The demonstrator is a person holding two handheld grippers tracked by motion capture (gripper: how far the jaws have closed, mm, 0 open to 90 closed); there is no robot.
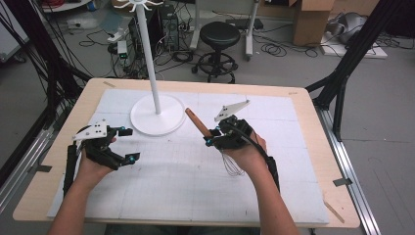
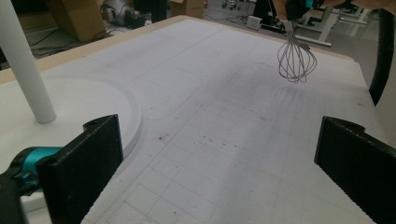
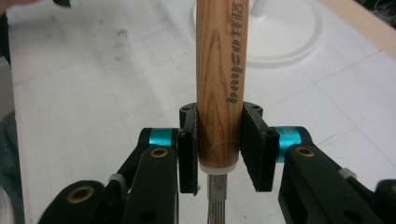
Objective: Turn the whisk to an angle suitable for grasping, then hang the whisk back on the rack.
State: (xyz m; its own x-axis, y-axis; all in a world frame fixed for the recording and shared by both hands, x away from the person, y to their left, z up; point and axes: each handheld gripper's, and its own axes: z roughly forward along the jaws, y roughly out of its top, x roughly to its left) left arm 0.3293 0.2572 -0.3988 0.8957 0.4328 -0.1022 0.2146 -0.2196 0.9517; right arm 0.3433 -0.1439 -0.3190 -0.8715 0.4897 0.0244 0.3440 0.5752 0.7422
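Setting: a pale wooden worktop covered by a white gridded mat, seen from above the person's side.
Whisk: a metal balloon whisk with a round light-brown wooden handle. It is lifted clear of the mat. In the high view the handle slants up and away toward the stand, and the thin wire loops hang below the right hand. In the left gripper view the wire loops hang in the air above the mat.
Right tongs: the right tongs are clenched on the whisk handle near its lower end, where the metal neck begins. The two black pads press on either side of the wood. In the high view the right tongs sit right of centre over the mat.
Left tongs: the left tongs are released, jaws standing wide apart with nothing between them. They hover at the left of the mat, well apart from the whisk.
Stand: a white stand with a round flat base and a tall thin pole rests on the far part of the mat, between the two hands and beyond them. Its base lies near the tip of the whisk handle, not touching it.
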